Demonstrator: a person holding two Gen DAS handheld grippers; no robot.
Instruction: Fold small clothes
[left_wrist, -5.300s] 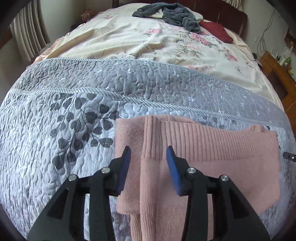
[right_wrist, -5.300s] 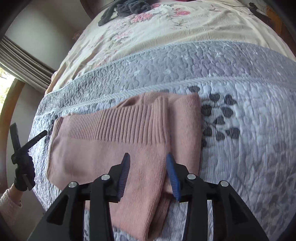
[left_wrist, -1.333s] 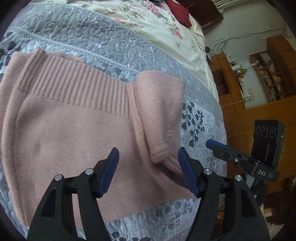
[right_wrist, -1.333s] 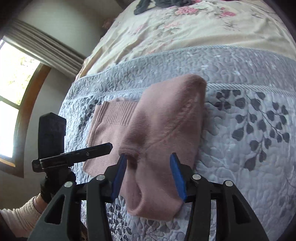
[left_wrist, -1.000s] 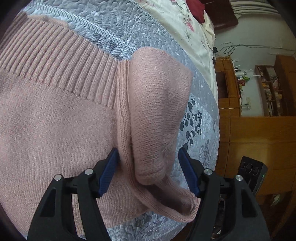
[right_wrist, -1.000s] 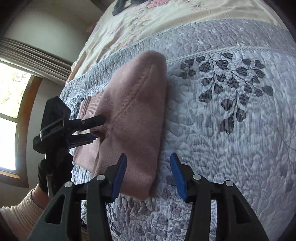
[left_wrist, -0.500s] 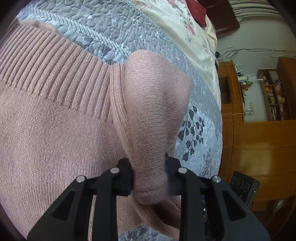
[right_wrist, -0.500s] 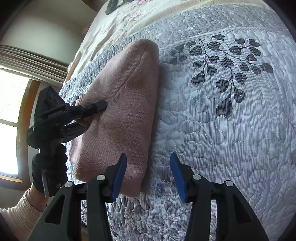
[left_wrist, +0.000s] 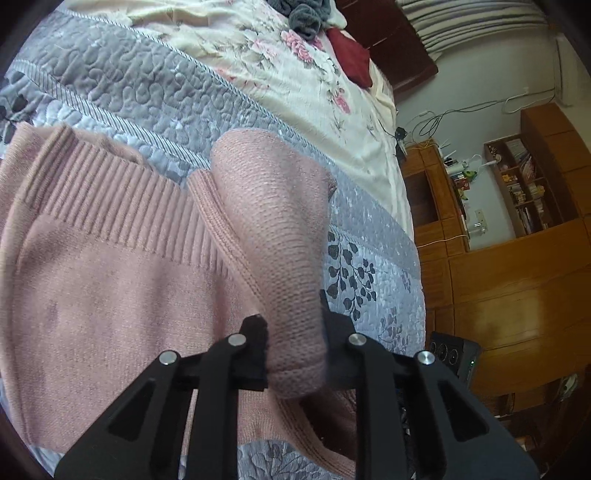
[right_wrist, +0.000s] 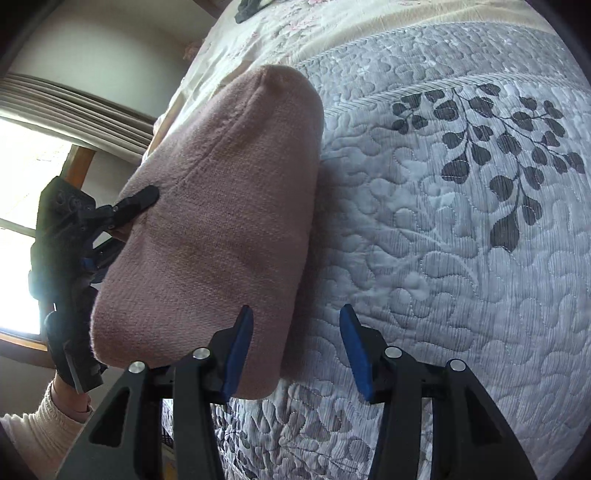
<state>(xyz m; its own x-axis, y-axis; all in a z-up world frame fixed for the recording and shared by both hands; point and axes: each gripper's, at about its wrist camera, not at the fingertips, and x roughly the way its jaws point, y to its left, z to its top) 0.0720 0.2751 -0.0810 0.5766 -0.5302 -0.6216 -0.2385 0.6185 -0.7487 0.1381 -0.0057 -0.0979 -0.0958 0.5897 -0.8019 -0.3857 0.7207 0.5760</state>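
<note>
Since half a second ago the left gripper (left_wrist: 295, 350) has stayed clamped on the folded flap of the pink sweater (left_wrist: 110, 280) and lifted it a little higher, so more of the ribbed band and grey quilt (left_wrist: 147, 85) shows at upper left of the left wrist view; the right gripper (right_wrist: 295, 347) has drawn closer to the garment. Left jaws: closed, pinching a thick roll of pink knit at lower centre of the frame. Right jaws: open, holding nothing, the left blue pad lying over the sweater's near edge, the right pad over bare quilt. Sweater lies on the grey quilted bed cover, its body spread flat across the left half of the left wrist view, the raised flap standing up through the centre. In the right wrist view the same flap fills the centre left as a rounded pink slab, with the left gripper (right_wrist: 122, 218) biting its far edge at mid left, held by a hand above a cream sleeve (right_wrist: 40, 417) at lower left. Leaf print on the quilt to the right. Floral bedspread (left_wrist: 295, 62) beyond, with a dark grey garment (left_wrist: 303, 18) and a red cloth (left_wrist: 352, 59) at top. Wooden shelving (left_wrist: 517, 184) at right.
</note>
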